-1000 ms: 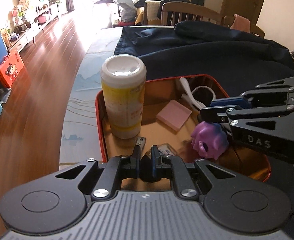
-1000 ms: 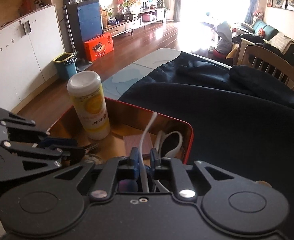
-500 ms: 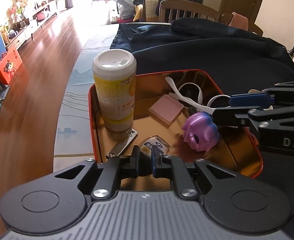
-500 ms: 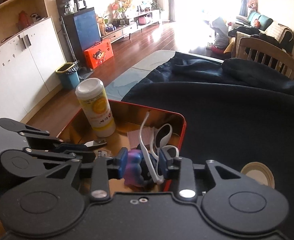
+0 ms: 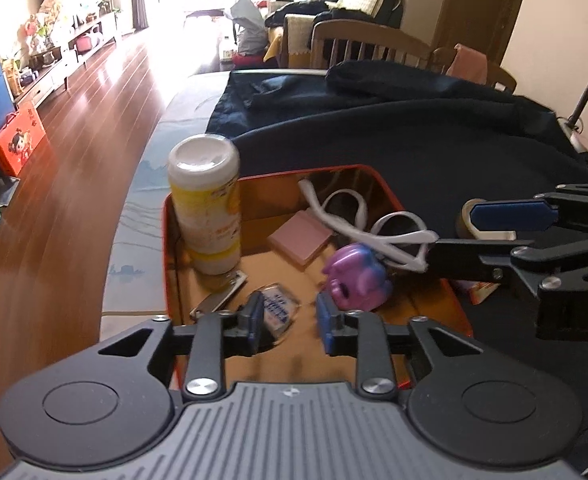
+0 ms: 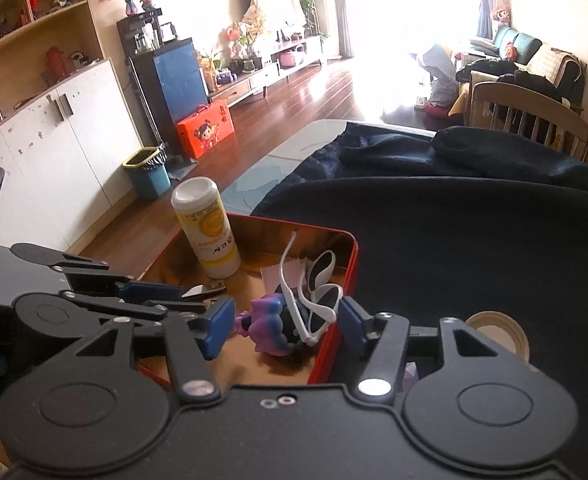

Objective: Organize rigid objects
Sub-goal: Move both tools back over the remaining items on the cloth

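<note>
A red tin tray (image 5: 378, 171) (image 6: 353, 248) holds an upright yellow-and-white bottle (image 5: 207, 208) (image 6: 209, 228), a pink pad (image 5: 300, 236), white sunglasses (image 5: 378, 232) (image 6: 314, 292), a purple toy (image 5: 358, 278) (image 6: 267, 326), a metal clip (image 5: 219, 294) and a small clear packet (image 5: 275, 308). My left gripper (image 5: 287, 320) is open over the tray's near edge, above the packet. My right gripper (image 6: 285, 324) is open, its fingers either side of the toy and sunglasses, which rest in the tray.
The tray sits on a table covered by a dark blue cloth (image 6: 454, 240). A tape roll (image 6: 498, 332) (image 5: 468, 220) lies on the cloth right of the tray. The table's left edge drops to a wooden floor (image 5: 73, 160). Chairs (image 5: 370, 44) stand beyond.
Both grippers have opened and drawn back from the tray. The right gripper let go of the white sunglasses, which now lie against the purple toy.
</note>
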Available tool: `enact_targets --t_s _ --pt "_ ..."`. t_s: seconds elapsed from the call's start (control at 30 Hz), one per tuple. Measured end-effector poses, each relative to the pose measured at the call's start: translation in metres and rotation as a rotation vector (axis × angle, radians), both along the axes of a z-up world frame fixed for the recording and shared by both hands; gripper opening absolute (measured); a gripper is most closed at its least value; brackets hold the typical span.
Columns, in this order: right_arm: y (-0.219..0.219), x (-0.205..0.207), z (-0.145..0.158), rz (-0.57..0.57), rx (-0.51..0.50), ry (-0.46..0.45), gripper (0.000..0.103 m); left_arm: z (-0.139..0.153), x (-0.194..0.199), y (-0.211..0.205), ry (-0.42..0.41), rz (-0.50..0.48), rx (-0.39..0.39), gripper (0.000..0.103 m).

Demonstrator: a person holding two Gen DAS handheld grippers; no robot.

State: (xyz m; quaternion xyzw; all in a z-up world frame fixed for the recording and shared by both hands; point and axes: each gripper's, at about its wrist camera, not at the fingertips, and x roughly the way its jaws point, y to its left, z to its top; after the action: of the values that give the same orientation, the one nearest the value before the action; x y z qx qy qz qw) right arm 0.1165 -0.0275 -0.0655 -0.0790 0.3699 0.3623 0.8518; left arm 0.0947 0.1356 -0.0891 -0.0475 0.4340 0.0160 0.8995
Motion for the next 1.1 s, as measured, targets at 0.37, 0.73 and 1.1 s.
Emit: enact_targets --t_s 0.37,0.73,1.1 --pt "-0.044 -0.003 0.014 -0.019 0.071 -0.008 0.076 0.018 -0.004 -0.036 -0.051 -0.016 0.013 0.054" --pt "-0.105 0.006 0.016 -0.077 0.096 -0.047 0.102 0.029 0.001 -0.082 -0.111 -0.001 0.027 0.075" --pt "-0.159 0.022 0.007 -0.098 0.060 -0.054 0.103 0.032 0.009 -0.132 -0.182 -0.024 0.011 0.084"
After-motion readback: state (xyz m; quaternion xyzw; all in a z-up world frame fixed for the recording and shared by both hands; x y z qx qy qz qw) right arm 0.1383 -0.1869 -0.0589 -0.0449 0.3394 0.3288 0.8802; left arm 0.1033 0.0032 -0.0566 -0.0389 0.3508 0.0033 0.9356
